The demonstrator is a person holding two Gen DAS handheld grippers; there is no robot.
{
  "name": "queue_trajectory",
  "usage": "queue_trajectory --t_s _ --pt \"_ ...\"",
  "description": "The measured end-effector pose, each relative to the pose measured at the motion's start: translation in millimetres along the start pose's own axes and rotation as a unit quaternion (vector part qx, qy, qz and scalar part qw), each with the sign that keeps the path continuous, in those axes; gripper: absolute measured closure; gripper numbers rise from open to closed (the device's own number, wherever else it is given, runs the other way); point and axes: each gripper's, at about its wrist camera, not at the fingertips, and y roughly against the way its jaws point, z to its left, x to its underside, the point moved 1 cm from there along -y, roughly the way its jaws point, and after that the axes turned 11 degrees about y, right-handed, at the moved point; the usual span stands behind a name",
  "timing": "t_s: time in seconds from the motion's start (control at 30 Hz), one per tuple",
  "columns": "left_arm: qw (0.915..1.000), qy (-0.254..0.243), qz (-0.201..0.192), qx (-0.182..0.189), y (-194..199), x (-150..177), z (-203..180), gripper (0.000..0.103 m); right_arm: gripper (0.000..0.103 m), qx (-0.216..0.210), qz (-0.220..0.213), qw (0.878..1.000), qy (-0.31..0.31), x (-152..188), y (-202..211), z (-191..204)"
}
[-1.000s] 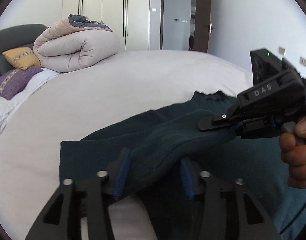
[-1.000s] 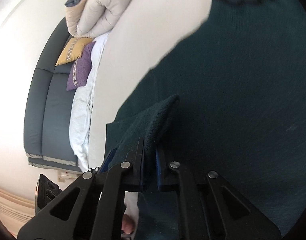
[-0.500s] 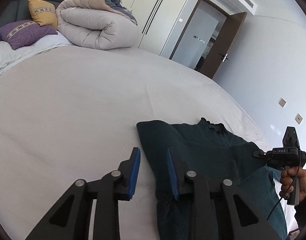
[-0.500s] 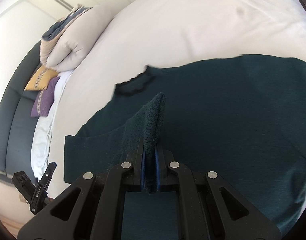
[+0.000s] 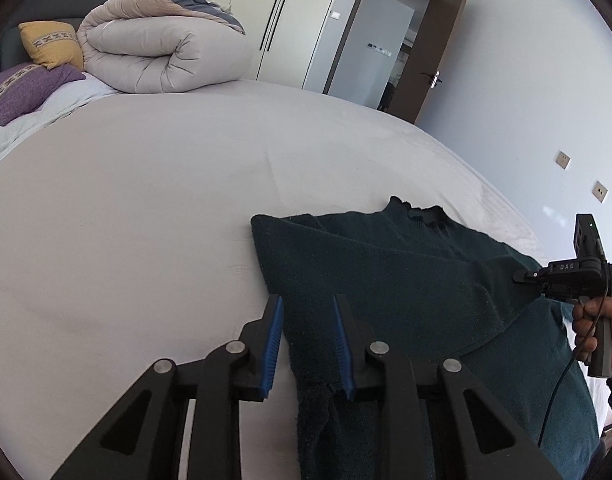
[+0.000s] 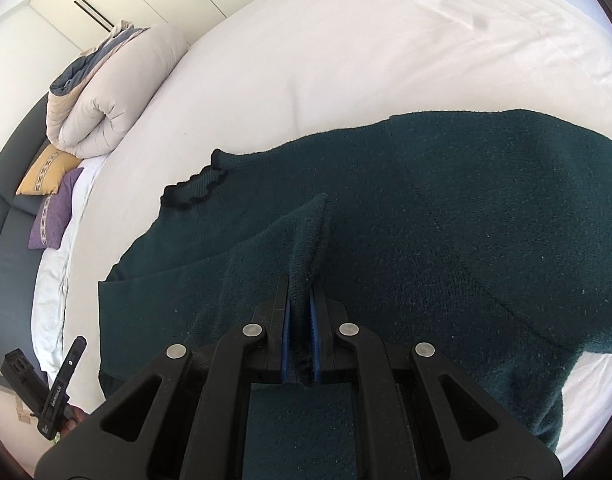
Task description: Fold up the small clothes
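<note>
a dark green sweater (image 6: pixel 446 216) lies spread on the white bed (image 5: pixel 145 200), its frilled collar toward the rolled duvet (image 5: pixel 165 56) and pillows. the right gripper (image 6: pixel 299 312) is clenched on a raised fold of the sleeve, lifting it over the body of the garment. the left gripper (image 5: pixel 308 336) sits with its jaws apart, straddling the sweater's folded left edge without pinching it.

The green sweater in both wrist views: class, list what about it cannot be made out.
- Sweater hem: cut off by the left view's bottom edge.
- Its far sleeve: hidden in the right view under the sweater's own body; the frame edge cuts it.
- Cloth under the right hand-held gripper: hidden by its fingers.
</note>
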Motion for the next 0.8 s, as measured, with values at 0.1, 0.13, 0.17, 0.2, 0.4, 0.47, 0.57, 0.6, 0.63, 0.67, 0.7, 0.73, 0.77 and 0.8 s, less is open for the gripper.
queue_trajectory --t_s 0.1,0.13,0.17,0.2,0.4,0.47,0.57,0.6,0.63,0.67,0.7,0.73,0.77,0.8 --pt "1.0 -0.001 0.006 -0.003 -4 1 1 0.077 0.096 0.001 -0.003 1.0 -0.003 -3 1 -3" --pt "0.9999 -0.004 0.008 -0.009 -6 2 1 0.077 0.096 0.002 -0.003 1.0 -0.003 6 4 -8" --pt "0.9998 -0.009 0.012 -0.016 -8 3 1 0.077 0.096 0.004 -0.003 1.0 -0.004 6 5 -8" --pt "0.9994 -0.014 0.019 -0.025 -12 5 1 0.076 0.096 0.003 -0.004 1.0 -0.009 6 4 -10" --pt "0.998 -0.032 0.037 -0.042 -24 12 -3 0.076 0.096 0.008 -0.004 1.0 -0.018 43 17 -43" --pt "0.9974 -0.04 0.039 -0.047 -25 14 -5 0.076 0.096 0.008 -0.005 1.0 -0.017 44 15 -44" --pt "0.9967 -0.049 0.037 -0.054 -26 16 -8 0.076 0.096 0.01 -0.008 1.0 -0.015 46 17 -48" --pt "0.9965 -0.052 0.036 -0.054 -25 16 -9 0.076 0.096 0.01 -0.009 1.0 -0.015 44 17 -47" --pt "0.9964 -0.054 0.034 -0.056 -24 17 -10 0.076 0.096 0.011 -0.011 1.0 -0.012 43 17 -46" --pt "0.9963 -0.056 0.032 -0.057 -24 17 -10 0.076 0.096 0.013 -0.013 1.0 -0.008 43 19 -46" --pt "0.9961 -0.058 0.032 -0.059 -24 17 -11 0.076 0.096 0.015 -0.017 1.0 -0.002 41 21 -43" --pt "0.996 -0.058 0.03 -0.06 -24 17 -11 0.076 0.096 0.016 -0.021 1.0 0.003 40 23 -41" --pt "0.996 -0.059 0.03 -0.061 -24 17 -11 0.076 0.096 0.016 -0.026 1.0 0.007 39 27 -39" --pt "0.9959 -0.058 0.03 -0.062 -24 17 -11 0.076 0.096 0.017 -0.031 0.999 0.014 37 31 -37"
